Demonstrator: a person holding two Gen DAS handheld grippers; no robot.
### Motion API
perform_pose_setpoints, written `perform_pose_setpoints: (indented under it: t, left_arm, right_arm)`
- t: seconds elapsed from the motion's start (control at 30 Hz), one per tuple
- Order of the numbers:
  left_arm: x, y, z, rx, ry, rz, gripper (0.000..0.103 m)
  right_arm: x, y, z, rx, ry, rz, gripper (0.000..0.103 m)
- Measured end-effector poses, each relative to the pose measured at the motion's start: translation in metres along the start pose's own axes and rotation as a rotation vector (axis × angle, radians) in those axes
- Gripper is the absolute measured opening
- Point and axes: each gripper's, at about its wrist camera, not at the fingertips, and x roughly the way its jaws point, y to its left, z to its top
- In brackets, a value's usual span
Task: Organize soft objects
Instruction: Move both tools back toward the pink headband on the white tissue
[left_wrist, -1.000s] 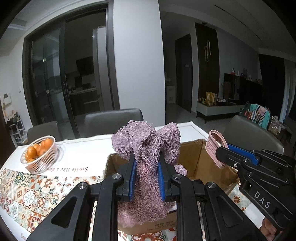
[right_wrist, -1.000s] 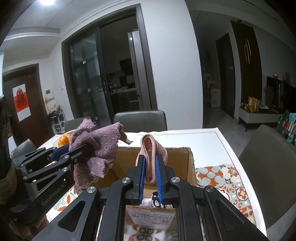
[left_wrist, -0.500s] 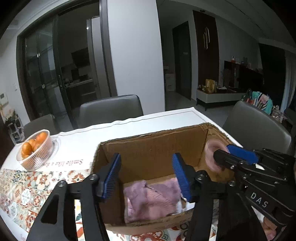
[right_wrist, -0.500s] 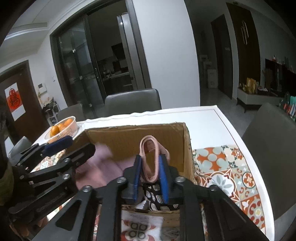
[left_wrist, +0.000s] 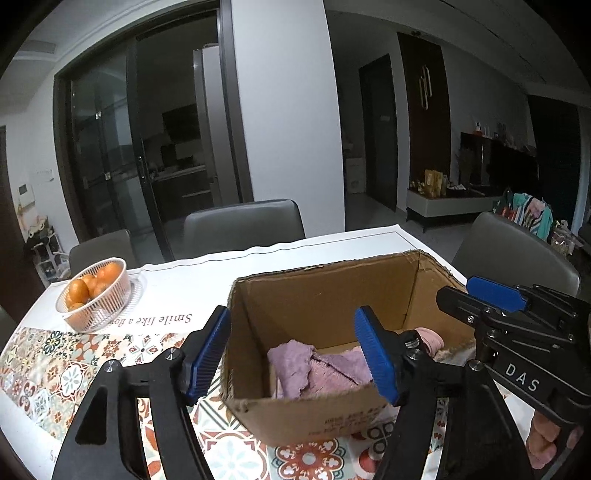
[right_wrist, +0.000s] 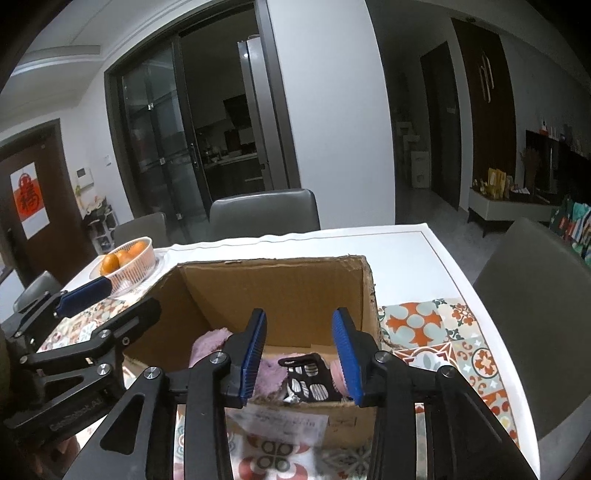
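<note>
Since a second ago both cloths have been released: the purple towel (left_wrist: 317, 373), which was clamped in the left gripper (left_wrist: 291, 356), now lies inside the cardboard box (left_wrist: 332, 291); the pink cloth (left_wrist: 430, 338), which was pinched by the right gripper (right_wrist: 299, 356), is now seen at the bottom of the same box, toward its right side, just beside the towel. One black patterned fabric piece (right_wrist: 308, 376) is also seen in the box from the right wrist view, between the purple towel and the pink cloth; so three soft things are counted in one box. The jaws of the left gripper have just been opening and stand wide apart, one blue pad outside the left wall of the box and the other above its inside; nothing is held between them. The jaws of the right gripper have just been opening too, less wide, and nothing is pressed by them. The box stands on one table (left_wrist: 362, 243) with a patterned cloth; one white basket (left_wrist: 96, 295) with about four oranges is placed well apart at the left; three grey chairs are counted around the table.
</note>
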Motion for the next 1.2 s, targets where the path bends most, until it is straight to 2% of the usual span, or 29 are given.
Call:
perform_pose_setpoints:
  t: [0.47,0.8,0.83,0.9,1.2]
  left_arm:
    - [-0.050,0.017,-0.020,-0.029,-0.053,0.036,0.072]
    - [-0.087,0.026,-0.047,-0.019,-0.094,0.112,0.075]
    - [-0.089,0.027,-0.050,-0.018,-0.093,0.118,0.075]
    - [-0.093,0.030,-0.057,-0.026,-0.087,0.123,0.075]
    - [-0.099,0.036,-0.096,-0.042,-0.007,0.125,0.075]
  right_arm:
    - [-0.040,0.027,-0.015,-0.044,-0.022,0.025,0.040]
    - [-0.064,0.046,-0.034,-0.077,-0.017,0.050,0.041]
    - [-0.065,0.048,-0.037,-0.080,-0.012,0.052,0.041]
    - [-0.066,0.051,-0.043,-0.084,-0.004,0.055,0.048]
    - [-0.066,0.068,-0.076,-0.142,0.061,0.079,0.049]
